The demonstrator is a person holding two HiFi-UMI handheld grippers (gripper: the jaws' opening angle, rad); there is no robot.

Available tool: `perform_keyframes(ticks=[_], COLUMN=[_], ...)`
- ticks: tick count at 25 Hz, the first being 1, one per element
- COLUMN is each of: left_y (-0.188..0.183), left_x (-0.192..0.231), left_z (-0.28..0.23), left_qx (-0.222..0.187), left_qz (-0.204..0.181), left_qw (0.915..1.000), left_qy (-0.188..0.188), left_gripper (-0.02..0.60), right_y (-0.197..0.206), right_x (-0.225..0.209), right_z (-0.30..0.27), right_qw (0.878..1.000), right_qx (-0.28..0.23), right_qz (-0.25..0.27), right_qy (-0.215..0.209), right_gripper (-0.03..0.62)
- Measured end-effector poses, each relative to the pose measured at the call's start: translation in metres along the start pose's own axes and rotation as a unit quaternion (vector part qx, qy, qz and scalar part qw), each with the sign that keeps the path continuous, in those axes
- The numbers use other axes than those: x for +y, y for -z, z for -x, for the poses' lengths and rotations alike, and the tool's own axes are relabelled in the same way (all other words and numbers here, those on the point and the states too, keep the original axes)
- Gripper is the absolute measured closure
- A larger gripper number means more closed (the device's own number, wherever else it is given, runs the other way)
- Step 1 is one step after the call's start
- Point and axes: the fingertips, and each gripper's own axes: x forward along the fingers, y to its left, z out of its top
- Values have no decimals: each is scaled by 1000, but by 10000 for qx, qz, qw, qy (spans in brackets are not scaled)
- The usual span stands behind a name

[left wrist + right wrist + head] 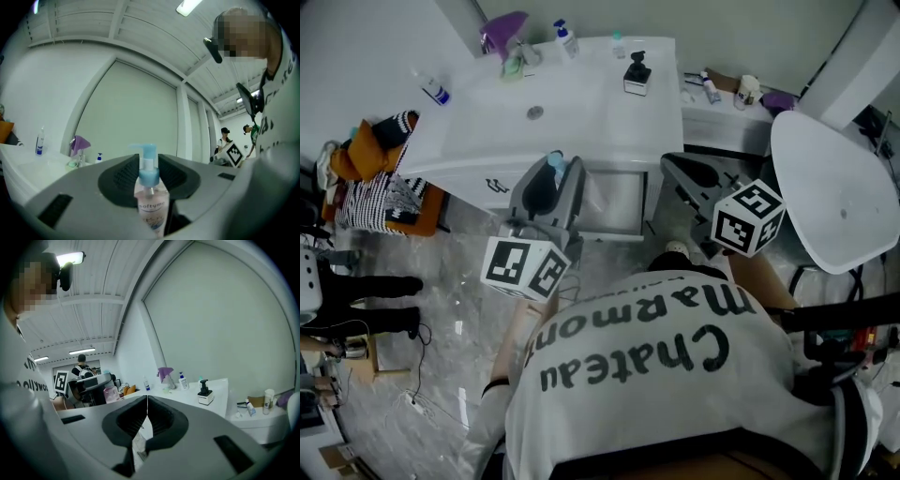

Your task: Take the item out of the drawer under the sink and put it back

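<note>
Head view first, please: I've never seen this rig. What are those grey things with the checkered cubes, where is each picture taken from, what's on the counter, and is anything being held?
There is no robot here. A person holds one pair of tongs in each hand, and the marker cubes are part of the tongs. The head view looks down from the person's head onto the white sink counter. Each gripper view comes from a camera riding on one pair, looking along its jaws. On the counter are a black pump dispenser, a purple cloth and a few small bottles. The left tongs are clamped on a pink pump bottle with a blue top. The right tongs are shut and empty.
</note>
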Motion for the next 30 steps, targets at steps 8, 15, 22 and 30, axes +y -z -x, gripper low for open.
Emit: perform_keyframes(ticks=[8, 15, 22, 30], left_y=[-4, 9, 26, 33], left_x=[-16, -27, -27, -22], left_z=[-25, -75, -123, -132], left_qx=[-208, -311, -283, -400], left_qz=[81, 147, 283, 202], left_qw=[9996, 9993, 9965, 9897], left_qy=[196, -132, -739, -1361], left_gripper=[454, 454, 454, 454], right_y=[4, -3, -14, -16], right_x=[-32, -96, -163, -193], right_z=[15, 29, 14, -8], right_qw=[9998, 9994, 9987, 9965], right_qx=[-111, 59, 258, 382], right_qz=[-111, -331, -353, -228], right_qy=[105, 76, -253, -707], right_gripper=[583, 583, 582, 582])
